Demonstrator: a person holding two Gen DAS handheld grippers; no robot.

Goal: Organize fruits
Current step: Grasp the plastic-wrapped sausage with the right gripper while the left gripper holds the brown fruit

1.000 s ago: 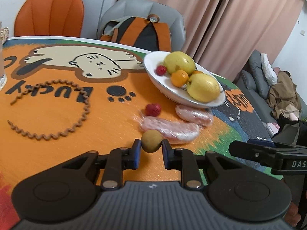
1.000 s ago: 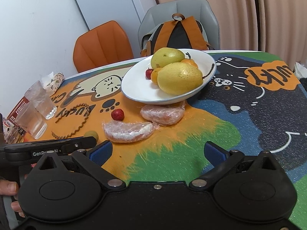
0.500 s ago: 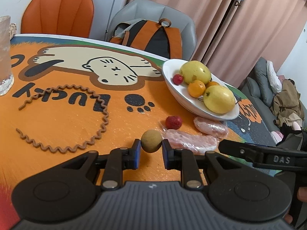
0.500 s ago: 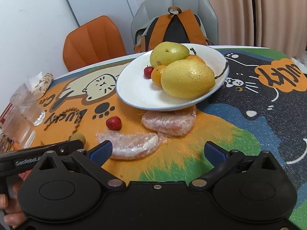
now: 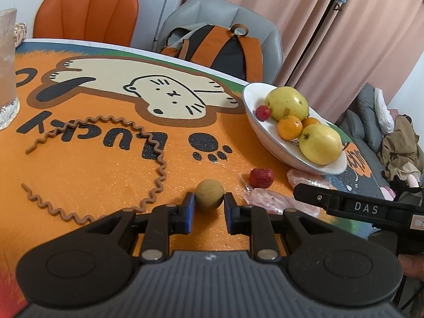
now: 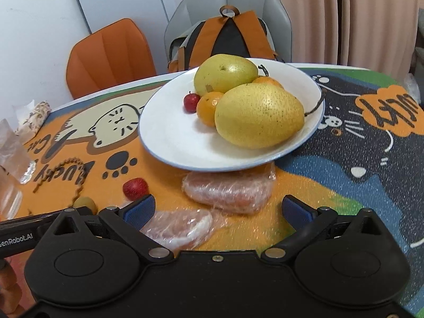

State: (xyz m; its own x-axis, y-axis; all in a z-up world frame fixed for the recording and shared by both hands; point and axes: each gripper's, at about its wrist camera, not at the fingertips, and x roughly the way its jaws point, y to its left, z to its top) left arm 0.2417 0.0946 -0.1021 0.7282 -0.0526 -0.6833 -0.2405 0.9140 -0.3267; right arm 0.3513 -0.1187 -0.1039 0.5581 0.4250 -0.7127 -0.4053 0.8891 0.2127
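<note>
Glass: a clear textured tumbler stood at the far left edge of the table.
Cord: a brown wavy rubber loop lay flat on the orange cat-print tablecloth, left of the left gripper.
Left gripper: the black two-finger tool with blue pads was pinching a small round olive-brown fruit by its two sides, low over the tablecloth; whether the fruit touched the cloth could not be told.
Held fruit: matte, dull yellowish-brown, ball-shaped, unblemished on the side facing the camera.
Loose berry: a small red, rough-skinned fruit lay on the cloth just right of the held fruit, near the plate.
Wrapped pieces: two pinkish slabs in clear film lay on the cloth; the farther one was partly under the plate's near rim.
Plate: a shallow white oval dish held two large yellow-green speckled pears, two small oranges and one small red fruit.
Right gripper: its blue-padded jaws were spread wide with nothing gripped, above the wrapped pieces.
Behind: an orange chair and a grey chair carrying an orange-and-black backpack.
</note>
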